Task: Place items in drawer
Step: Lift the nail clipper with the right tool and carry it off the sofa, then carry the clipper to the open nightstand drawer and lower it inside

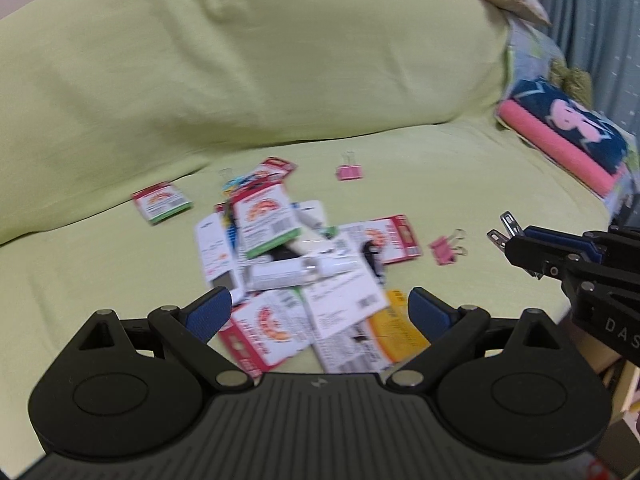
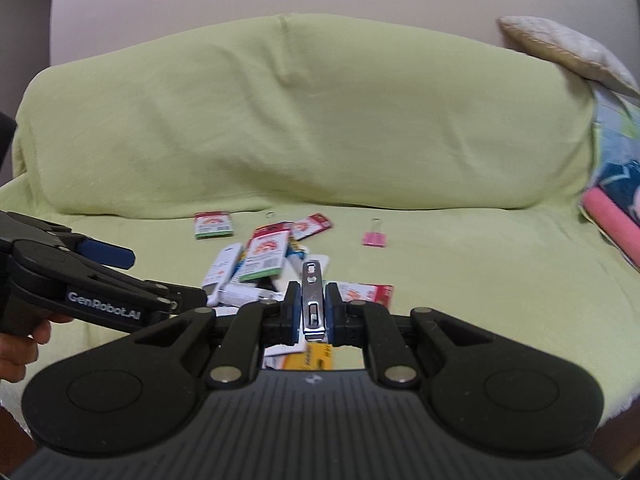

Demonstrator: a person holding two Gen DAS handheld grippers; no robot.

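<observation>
So it's a sofa with a light green cover thrown over the seat and backrest. On the seat there's a messy pile of small packaged cards and packets, overlapping each other, with a white tube lying across the top. One red and green packet sits apart on the left. Two pink binder clips, one behind the pile, one to its right. Folded pink and navy fabric sits at the right end

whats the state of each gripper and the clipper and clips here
right gripper: shut on the nail clipper
nail clipper: held upright between the pads, off the couch
left gripper: open, empty, over the packet pile
pink binder clips: lying loose on the green cover, handles up
</observation>
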